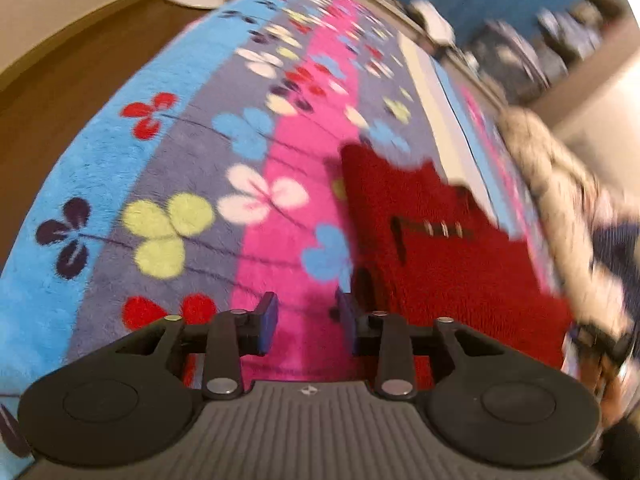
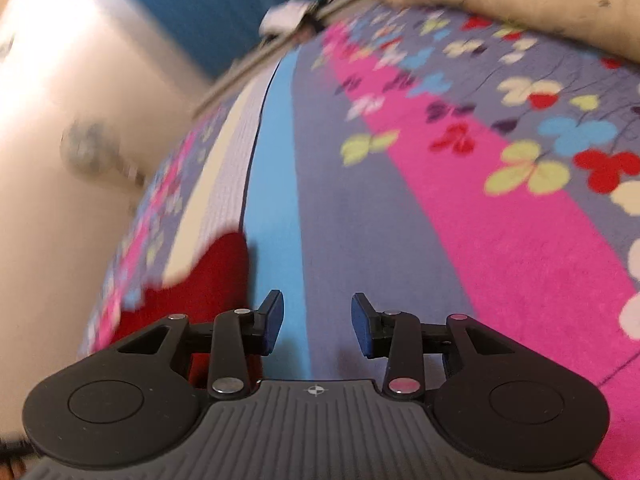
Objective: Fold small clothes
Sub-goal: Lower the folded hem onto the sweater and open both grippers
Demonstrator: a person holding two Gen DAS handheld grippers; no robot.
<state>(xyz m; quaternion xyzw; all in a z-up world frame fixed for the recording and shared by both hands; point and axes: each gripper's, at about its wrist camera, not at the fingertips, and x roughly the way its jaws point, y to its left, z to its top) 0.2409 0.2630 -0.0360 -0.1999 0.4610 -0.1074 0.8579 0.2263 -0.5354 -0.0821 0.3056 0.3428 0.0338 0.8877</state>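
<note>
Covering the bed, a flowered blanket (image 1: pixel 168 168) carries a red garment (image 1: pixel 440 248) spread flat. From the left gripper (image 1: pixel 307 322), jaws apart and empty, it lies just ahead and right. From the right gripper (image 2: pixel 318 322), also parted and empty, it lies left.

- The left tongs (image 1: pixel 306 322) are open, with nothing between the two blue tips.
- A red fuzzy top (image 1: pixel 448 256) lies flat on the bed, just past the right tip.
- The blanket (image 1: pixel 168 160) has blue, grey and pink stripes with little flowers.
- A brown floor (image 1: pixel 80 64) shows on the left.
</note>
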